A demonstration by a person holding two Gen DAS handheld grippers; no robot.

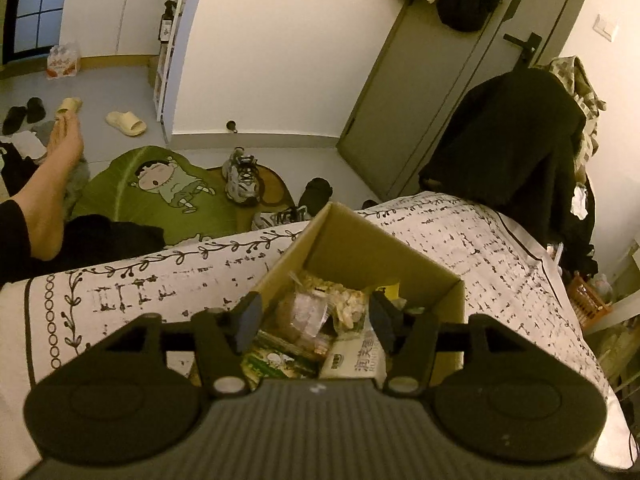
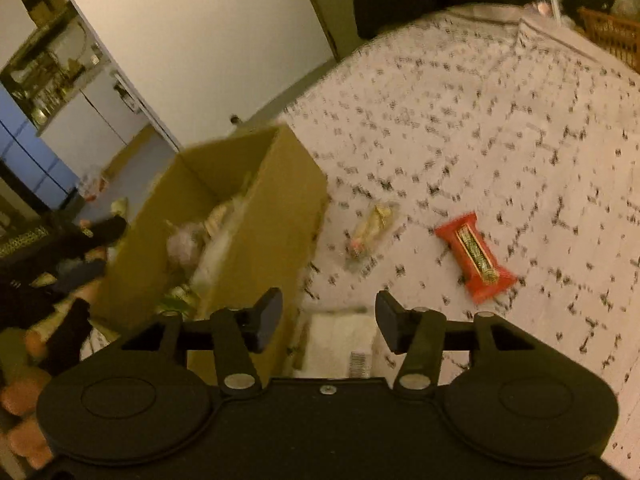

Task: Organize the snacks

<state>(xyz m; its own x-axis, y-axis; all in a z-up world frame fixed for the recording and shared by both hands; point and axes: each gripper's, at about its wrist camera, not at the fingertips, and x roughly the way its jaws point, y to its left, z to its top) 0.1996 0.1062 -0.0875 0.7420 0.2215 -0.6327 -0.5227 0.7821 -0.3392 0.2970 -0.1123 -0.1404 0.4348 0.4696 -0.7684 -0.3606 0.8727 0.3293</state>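
While tilted down, tongs gape.

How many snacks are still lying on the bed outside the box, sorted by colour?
Red packet: 1
Clear, pale yellow packet: 1
White packet, between the right gripper's fingers: 1
Total: 3 outside the cardboard box
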